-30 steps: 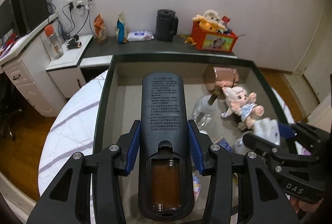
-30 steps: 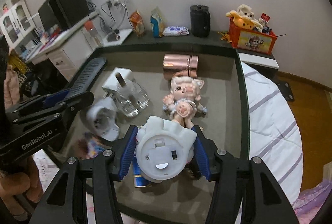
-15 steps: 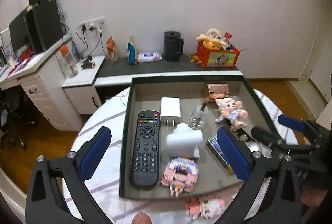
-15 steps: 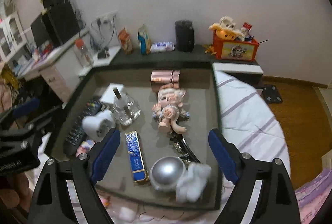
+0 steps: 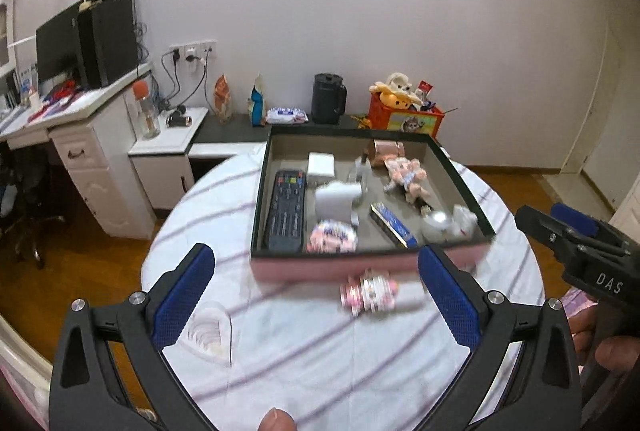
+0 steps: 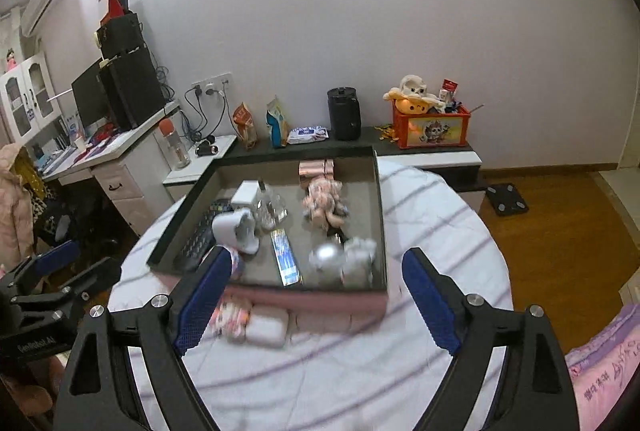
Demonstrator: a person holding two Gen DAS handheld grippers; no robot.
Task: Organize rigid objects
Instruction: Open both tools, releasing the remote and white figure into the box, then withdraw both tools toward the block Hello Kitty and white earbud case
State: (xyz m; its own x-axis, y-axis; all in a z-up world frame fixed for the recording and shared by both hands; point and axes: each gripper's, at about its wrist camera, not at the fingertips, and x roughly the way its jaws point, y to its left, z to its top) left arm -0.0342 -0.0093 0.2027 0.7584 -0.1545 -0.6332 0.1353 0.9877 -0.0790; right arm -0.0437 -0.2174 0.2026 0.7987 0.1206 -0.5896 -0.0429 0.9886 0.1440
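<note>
Two hand-held grippers, left hand-held gripper (image 5: 316, 297) and right hand-held gripper (image 6: 316, 301), hang wide open and empty. Between them, a tray (image 5: 460, 171) holds a remote (image 5: 286, 211) at its left edge.

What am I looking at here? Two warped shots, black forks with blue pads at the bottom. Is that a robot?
No robot: a person holds a hand-held claw in each hand, each with a wide-angle camera looking along its fingers. One picture is from the left claw, the other from the right claw. Both are open and hold nothing; their jaws have just been opening. On the round table with a striped cloth stands a shallow tray holding a remote, a white plug, a doll, a blue bar and other small items. A pink toy lies outside, just in front of the tray.
</note>
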